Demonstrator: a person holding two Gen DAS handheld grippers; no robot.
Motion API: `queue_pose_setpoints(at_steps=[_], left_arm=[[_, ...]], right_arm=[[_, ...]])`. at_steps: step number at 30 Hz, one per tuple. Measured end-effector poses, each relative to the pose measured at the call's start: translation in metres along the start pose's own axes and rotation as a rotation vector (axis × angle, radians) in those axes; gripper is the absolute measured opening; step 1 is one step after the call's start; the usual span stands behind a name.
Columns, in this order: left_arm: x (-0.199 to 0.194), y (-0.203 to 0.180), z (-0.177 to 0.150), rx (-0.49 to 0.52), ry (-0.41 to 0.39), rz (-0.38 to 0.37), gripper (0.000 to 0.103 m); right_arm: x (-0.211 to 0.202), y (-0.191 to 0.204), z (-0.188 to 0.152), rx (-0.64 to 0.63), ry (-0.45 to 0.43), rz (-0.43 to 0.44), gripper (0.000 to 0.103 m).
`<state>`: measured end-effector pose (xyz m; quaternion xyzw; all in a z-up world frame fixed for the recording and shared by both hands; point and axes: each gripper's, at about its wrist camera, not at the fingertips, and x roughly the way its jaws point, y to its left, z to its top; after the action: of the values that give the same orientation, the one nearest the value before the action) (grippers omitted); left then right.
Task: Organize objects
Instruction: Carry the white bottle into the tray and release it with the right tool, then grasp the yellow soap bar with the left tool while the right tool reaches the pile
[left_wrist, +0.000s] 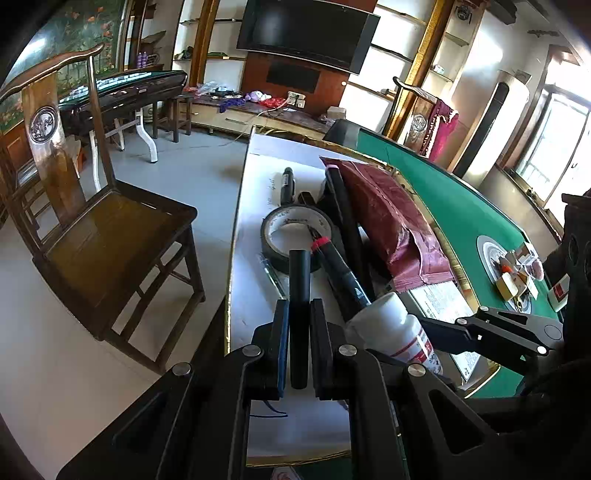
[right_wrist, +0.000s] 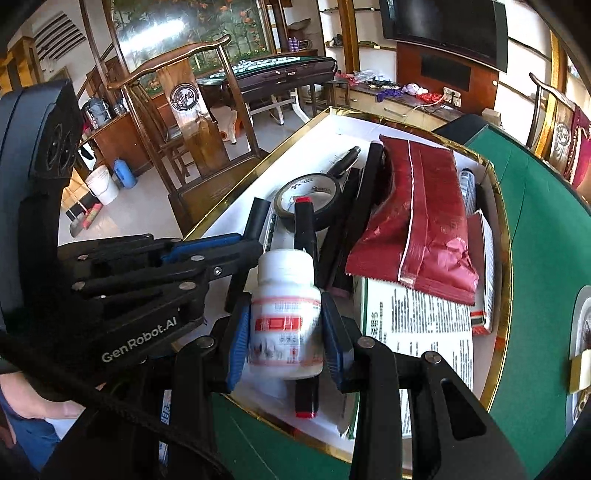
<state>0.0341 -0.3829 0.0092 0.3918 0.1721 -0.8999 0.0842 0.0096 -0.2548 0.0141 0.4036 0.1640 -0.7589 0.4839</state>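
The left gripper (left_wrist: 299, 332) clamped a stiff, light black tube (left_wrist: 299, 280) over the tray (left_wrist: 255, 177). At its three o'clock, the right gripper (right_wrist: 284, 325) pinched a smooth, probably slippery bottle (right_wrist: 284, 314) mid-body.

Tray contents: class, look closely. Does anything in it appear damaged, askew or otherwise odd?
The red pouch is crumpled and torn open at its near end, lying slanted over a leaflet. A marker rests propped across the tape roll rather than flat. Nothing looks spilled.
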Motion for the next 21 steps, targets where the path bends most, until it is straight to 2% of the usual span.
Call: queue_pose_setpoints(at_steps=[7,12,14,16,21], left_arm=[[-0.012,0.007,0.003,-0.033,-0.007,0.001,0.010],[-0.023,-0.011,0.006,-0.004,-0.017,-0.020,0.014],[-0.027,-0.030,0.007,0.037,-0.021,-0.035,0.023],[-0.030,-0.059,0.007,0.093,-0.032,-0.055,0.037],[-0.018,-0.145,0.011,0.251,0.006,-0.136,0.038]], right_arm=[[-0.027,-0.011,-0.004,0.033,-0.049,0.026,0.046],[-0.073,-0.042,-0.026,0.087,-0.118,0.033,0.046],[-0.091,-0.060,-0.040,0.114,-0.133,0.002,0.046],[-0.111,-0.083,-0.059,0.147,-0.148,-0.065,0.046],[-0.160,-0.154,-0.101,0.273,-0.193,-0.163,0.046]])
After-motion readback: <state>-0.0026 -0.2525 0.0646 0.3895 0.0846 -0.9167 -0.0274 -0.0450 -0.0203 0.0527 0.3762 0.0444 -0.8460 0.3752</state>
